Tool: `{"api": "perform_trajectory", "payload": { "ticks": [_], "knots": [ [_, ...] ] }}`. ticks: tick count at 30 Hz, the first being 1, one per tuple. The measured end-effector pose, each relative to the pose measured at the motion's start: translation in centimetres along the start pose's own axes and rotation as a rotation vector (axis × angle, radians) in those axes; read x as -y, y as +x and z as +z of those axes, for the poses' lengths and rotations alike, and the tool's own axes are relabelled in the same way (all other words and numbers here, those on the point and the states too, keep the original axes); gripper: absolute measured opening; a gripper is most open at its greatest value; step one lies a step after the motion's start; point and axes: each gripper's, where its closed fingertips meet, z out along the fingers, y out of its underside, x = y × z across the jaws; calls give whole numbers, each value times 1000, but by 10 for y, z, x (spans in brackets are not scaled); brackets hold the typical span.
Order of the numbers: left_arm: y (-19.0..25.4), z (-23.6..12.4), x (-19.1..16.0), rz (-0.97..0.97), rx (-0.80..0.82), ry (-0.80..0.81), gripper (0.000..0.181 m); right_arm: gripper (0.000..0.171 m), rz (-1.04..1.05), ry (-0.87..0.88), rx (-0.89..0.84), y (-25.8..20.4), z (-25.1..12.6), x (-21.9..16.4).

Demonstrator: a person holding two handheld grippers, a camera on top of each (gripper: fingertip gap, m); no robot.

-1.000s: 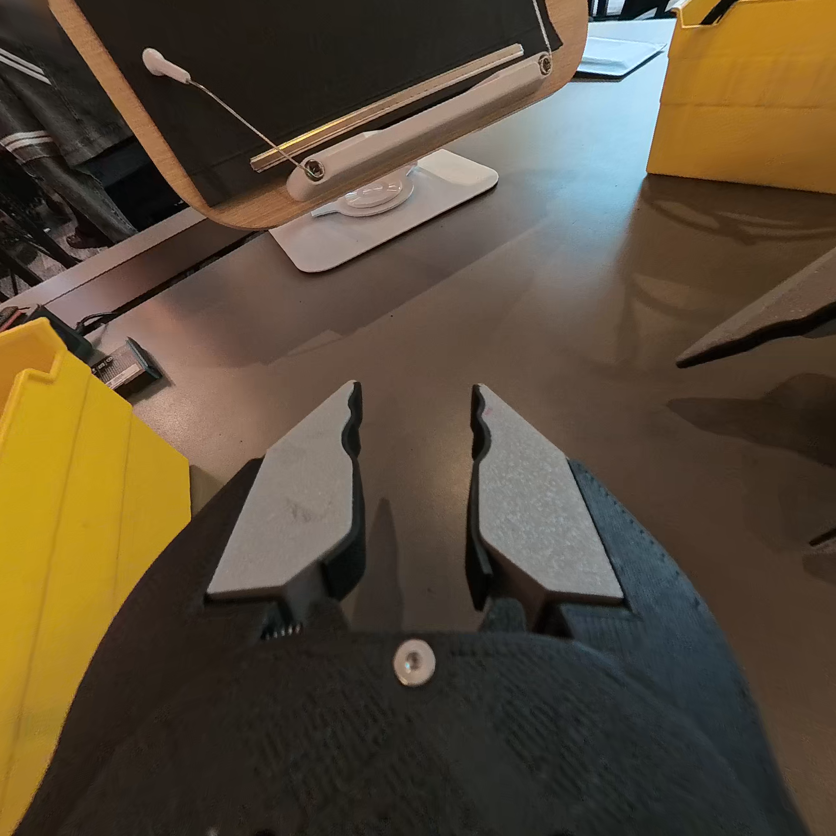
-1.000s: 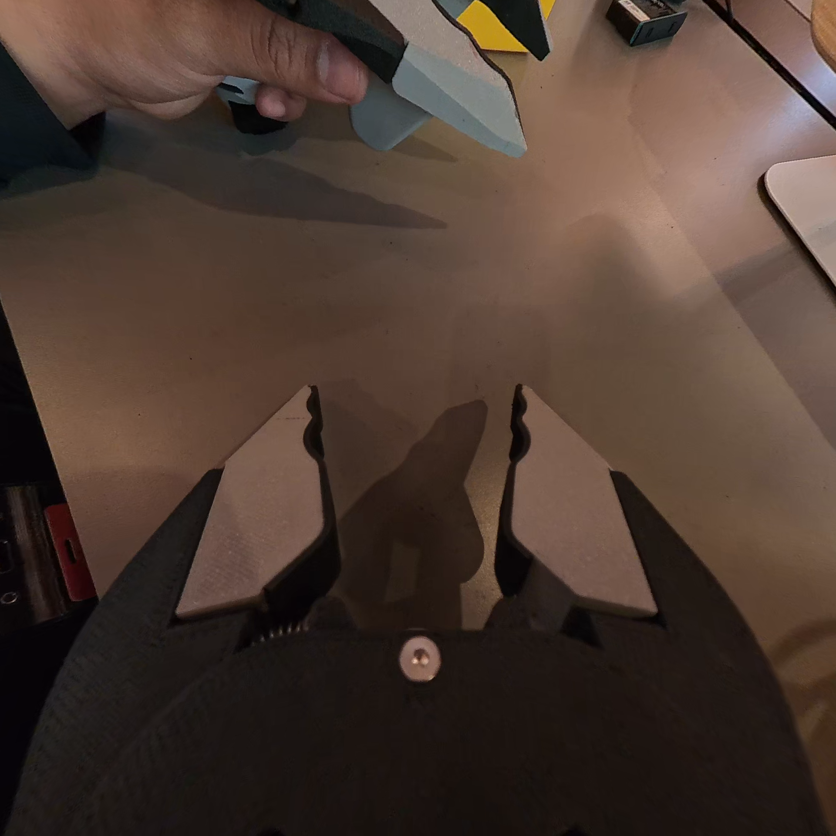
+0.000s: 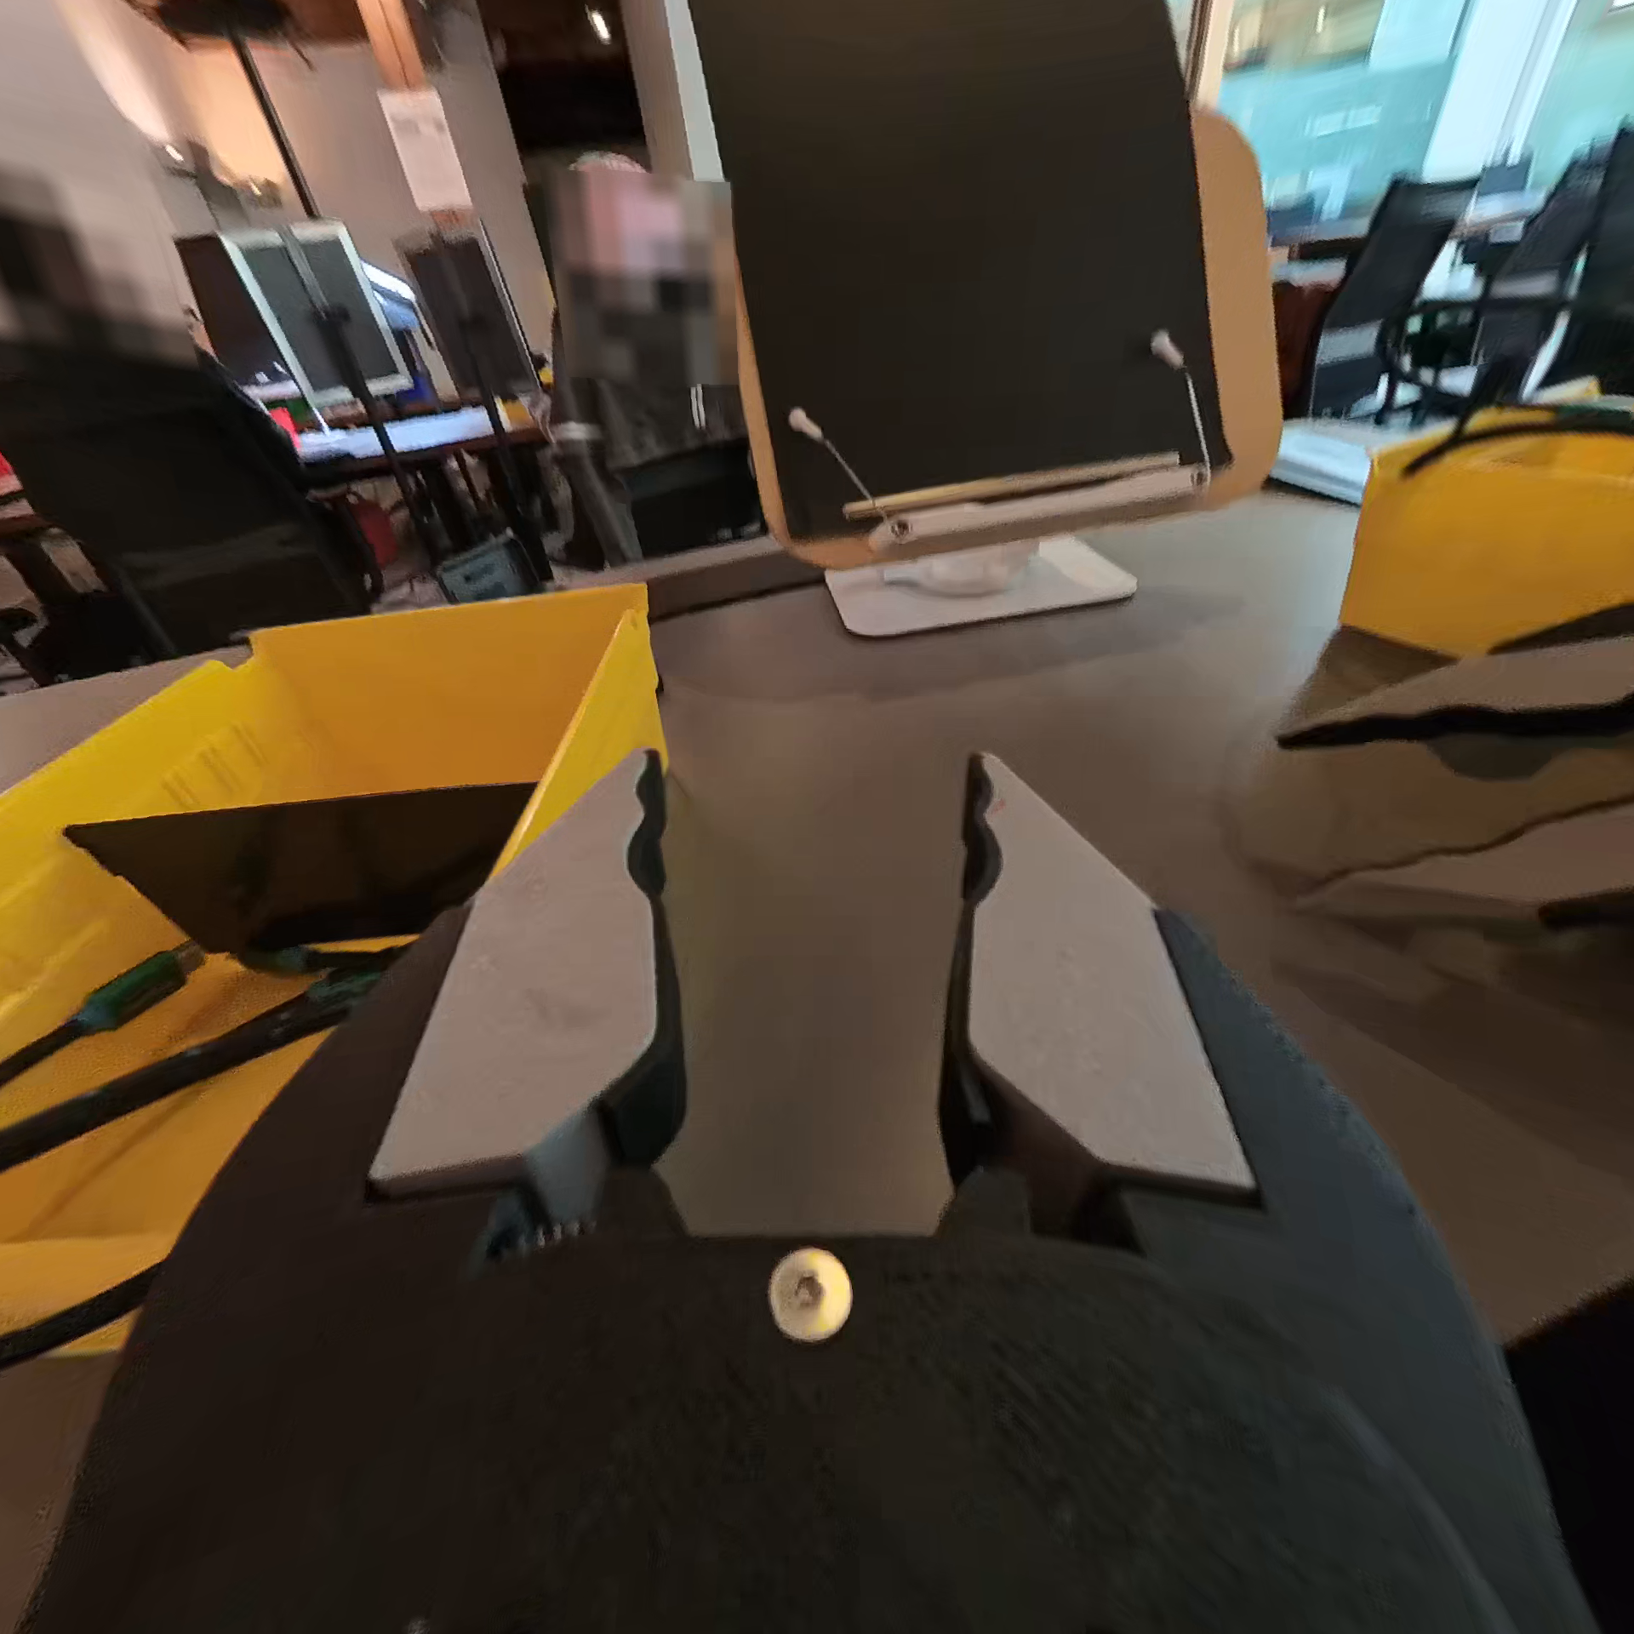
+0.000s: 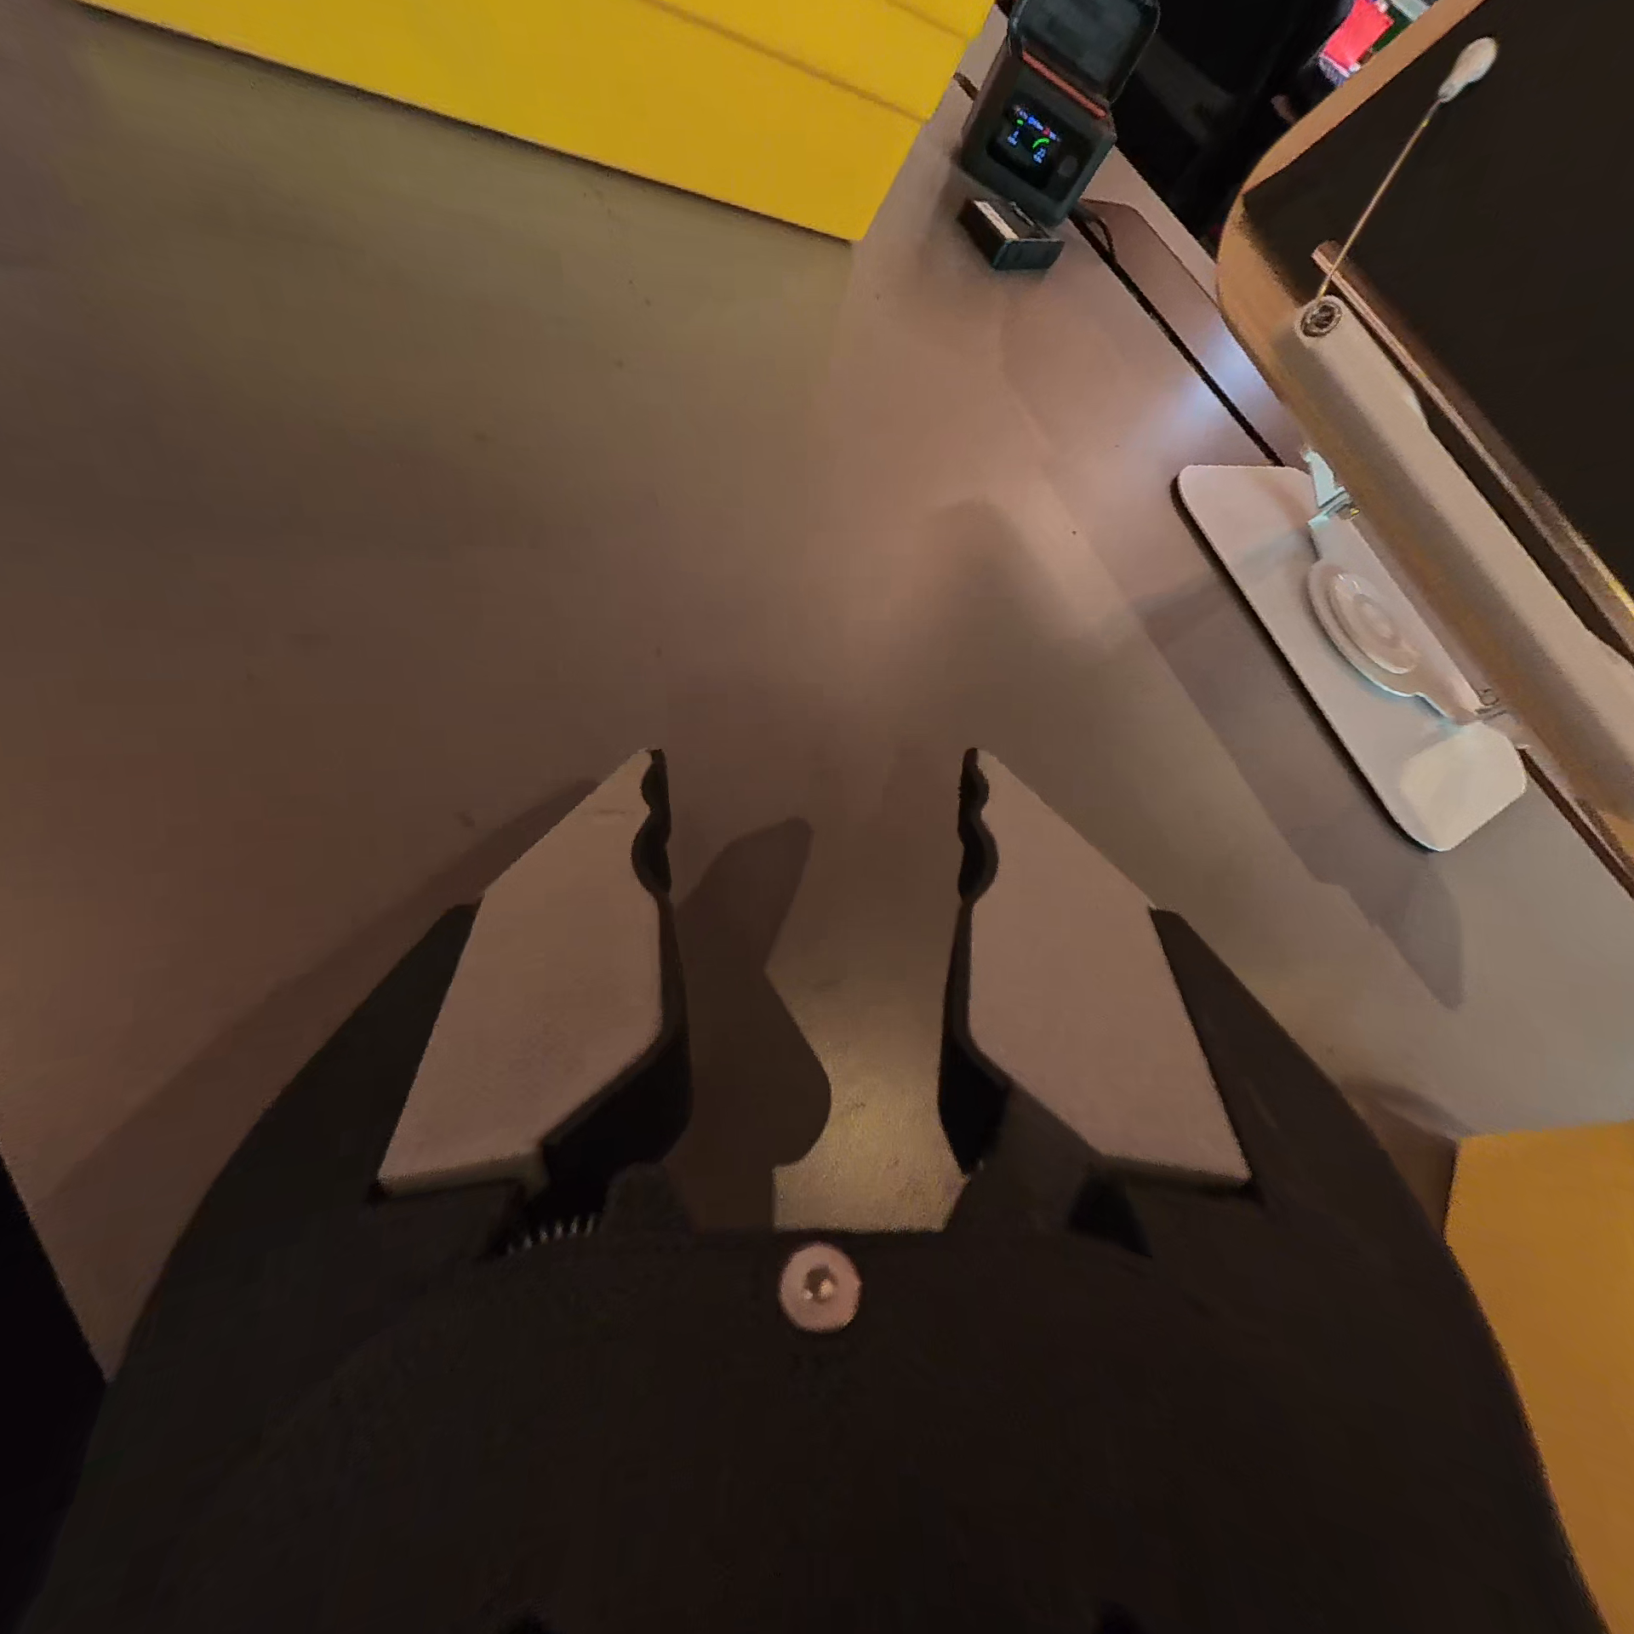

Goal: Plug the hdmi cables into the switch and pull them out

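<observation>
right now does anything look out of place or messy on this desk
Nothing looks damaged or spilled. The black cables lie loosely in the yellow bin at the left, unplugged, beside a black box. Both the left gripper and the right gripper are open and empty.

1. Tabletop (image 3: 1105, 707): dark brown, matte, lit from the right; soft reflections.
2. Far right: bright windows (image 3: 1379, 115), black office chairs (image 3: 1415, 292) in front of them.
3. Far left: pale wall (image 3: 80, 106), desks with monitors (image 3: 309, 309), another dark chair (image 3: 177, 495).
4. Background blurred; floor not discernible.
</observation>
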Motion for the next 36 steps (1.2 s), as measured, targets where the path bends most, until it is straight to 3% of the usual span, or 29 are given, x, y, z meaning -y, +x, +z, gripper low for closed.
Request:
{"api": "perform_trajectory", "payload": {
  "ticks": [4, 10, 14, 19, 22, 27, 30, 36],
  "knots": [
    [-28, -22, -11, 16, 26, -118, 78, 61, 25, -14, 10, 2, 2, -2],
    [-84, -56, -12, -67, 83, -163, 79, 57, 143, 89, 32, 14, -7, 9],
    [-100, -75, 8, -120, 92, -48, 76, 59, 184, 148, 5, 22, -16, 15],
    [-103, -73, -18, -173, 57, -157, 79, 62, 183, 79, -13, 18, -21, 6],
    [-108, -70, -28, -119, 104, -207, 83, 59, 226, 127, -25, 29, -58, 30],
    [-112, -69, -40, -80, 114, -252, 82, 63, 283, 294, -158, 83, -163, 73],
    [-117, -72, -45, -82, 122, -262, 82, 80, 369, 259, -205, 106, -201, 55],
    [-113, -68, -57, -83, 97, -301, 83, 87, 408, 127, -214, 126, -226, 13]
  ]
}}
